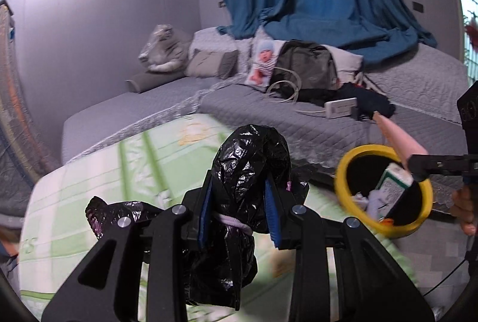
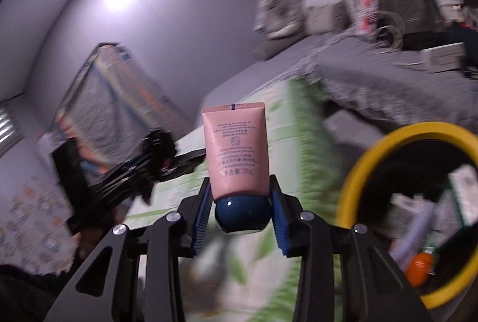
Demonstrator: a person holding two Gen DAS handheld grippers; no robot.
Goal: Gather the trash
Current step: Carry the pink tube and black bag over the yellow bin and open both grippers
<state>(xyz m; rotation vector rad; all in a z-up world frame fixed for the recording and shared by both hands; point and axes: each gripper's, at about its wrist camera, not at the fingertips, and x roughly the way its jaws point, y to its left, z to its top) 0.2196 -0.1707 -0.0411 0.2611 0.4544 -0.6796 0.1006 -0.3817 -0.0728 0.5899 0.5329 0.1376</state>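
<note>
I have trash in both hands and I am bringing it to the bin. My left tool (image 1: 239, 211) is clamped on a crumpled black plastic bag (image 1: 239, 202), whose bulk bulges up past the blue pads (image 1: 272, 217) and hangs below them too, over the green patterned mat (image 1: 98, 172). My right tool (image 2: 240, 214) is closed on a pink cream tube (image 2: 236, 148), gripping it by its dark blue cap (image 2: 242, 214) so the crimped end stands up and away from me.

The yellow-rimmed bin (image 1: 340, 172) sits low beside the grey bed (image 1: 298, 118), to the right of the bag in my left view. It already holds a green and white carton (image 1: 394, 178) and some other small scraps, and in my right view I can see a small orange item (image 2: 419, 265) near the bottom. From the left view, the tube's tip reaches over the far rim while the right tool's fingers are over the opening.

So I judge the step to be the drop-off, with the tube nearest to going in. Next I need to tip the tube down into the opening and let go, then swing the bag across until it is over the rim before I release it. The bag is light and springy and could catch on the rim or cling to the pads, so I should get it well inside first
</note>
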